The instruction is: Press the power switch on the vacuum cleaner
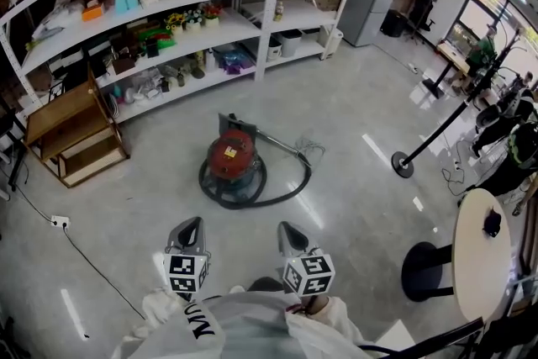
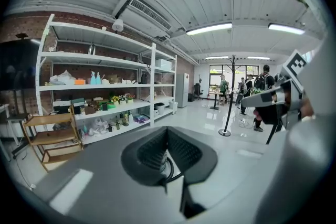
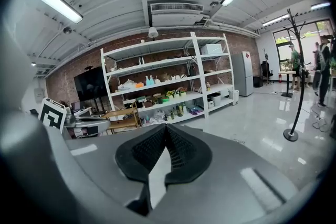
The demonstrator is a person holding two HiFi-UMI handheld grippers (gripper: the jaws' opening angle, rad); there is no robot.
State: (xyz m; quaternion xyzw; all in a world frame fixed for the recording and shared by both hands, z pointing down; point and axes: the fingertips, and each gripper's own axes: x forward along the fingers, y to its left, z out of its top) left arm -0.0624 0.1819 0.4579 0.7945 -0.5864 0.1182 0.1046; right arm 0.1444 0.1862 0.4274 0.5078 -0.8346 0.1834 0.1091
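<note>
Ahead of the left gripper and the right gripper, the grey floor is open as far as the vacuum cleaner, with nothing between. The black hose lies in a loop around the cleaner and bulges out on the right gripper's side. Nothing stands over the top of the cleaner. Left of the left gripper, a thin cable runs over the floor to a socket block. Further left and ahead stands a wooden rack. Beyond the cleaner, the white shelving closes the way. Well to the right stand a pole on a round base and a round table.
</note>
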